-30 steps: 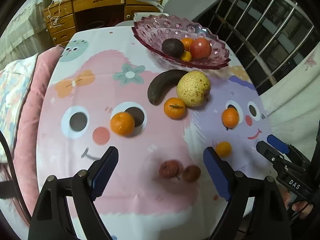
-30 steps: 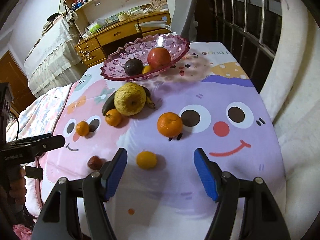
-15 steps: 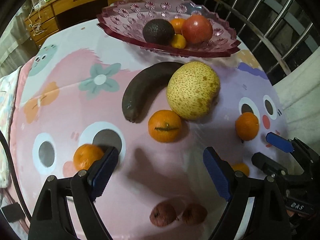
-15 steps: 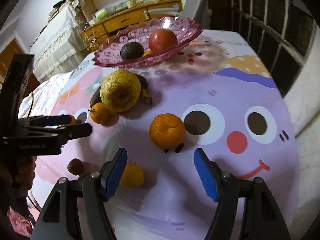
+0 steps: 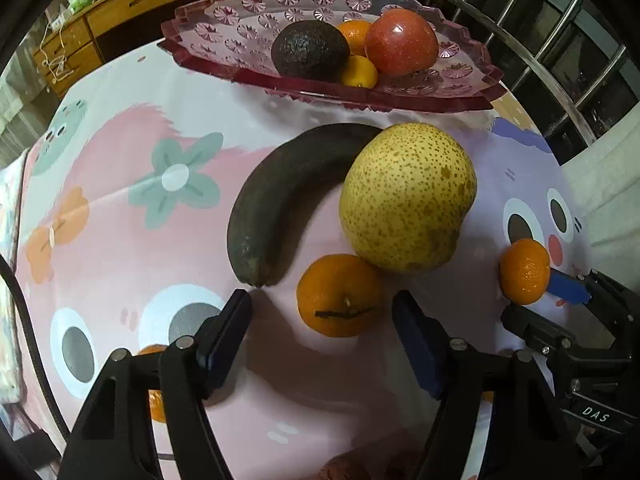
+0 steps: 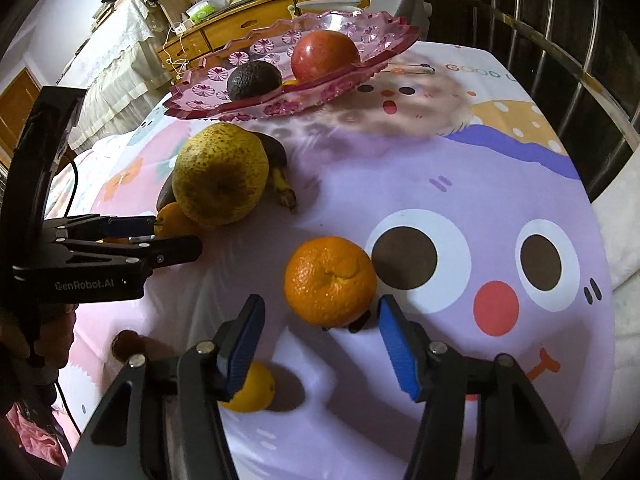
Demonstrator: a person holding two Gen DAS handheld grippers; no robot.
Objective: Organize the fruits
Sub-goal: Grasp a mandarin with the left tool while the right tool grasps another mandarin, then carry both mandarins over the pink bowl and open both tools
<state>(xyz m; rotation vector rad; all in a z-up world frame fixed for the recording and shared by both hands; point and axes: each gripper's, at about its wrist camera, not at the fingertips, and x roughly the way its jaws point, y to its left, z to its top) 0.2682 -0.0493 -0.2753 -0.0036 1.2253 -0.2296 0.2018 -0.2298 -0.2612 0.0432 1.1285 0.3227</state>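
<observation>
In the left wrist view my left gripper [image 5: 322, 314] points down at the cartoon tablecloth. A mandarin orange [image 5: 338, 296] lies between its blue pads; the jaws are closing and a gap shows on each side. A speckled pear [image 5: 408, 196] and a dark banana [image 5: 280, 204] lie just behind it. In the right wrist view my right gripper [image 6: 320, 320] straddles the near side of a bigger orange [image 6: 330, 280]. Those jaws are closing too, and the pads do not touch the fruit. The pink glass bowl [image 5: 240, 20] at the back holds an avocado [image 5: 310, 56], a red apple [image 5: 400, 46] and small oranges.
A small yellow-orange fruit [image 6: 252, 392] lies under my right gripper's left finger, with a brown fruit [image 6: 126, 344] beside it. Another orange [image 5: 156, 392] sits behind my left gripper's left finger. A metal railing [image 6: 560, 60] borders the right side and a wooden desk [image 6: 248, 24] stands behind.
Both grippers have come down and forward, each over its own orange, and both pairs of jaws have narrowed. The fruit has stayed where it was.
</observation>
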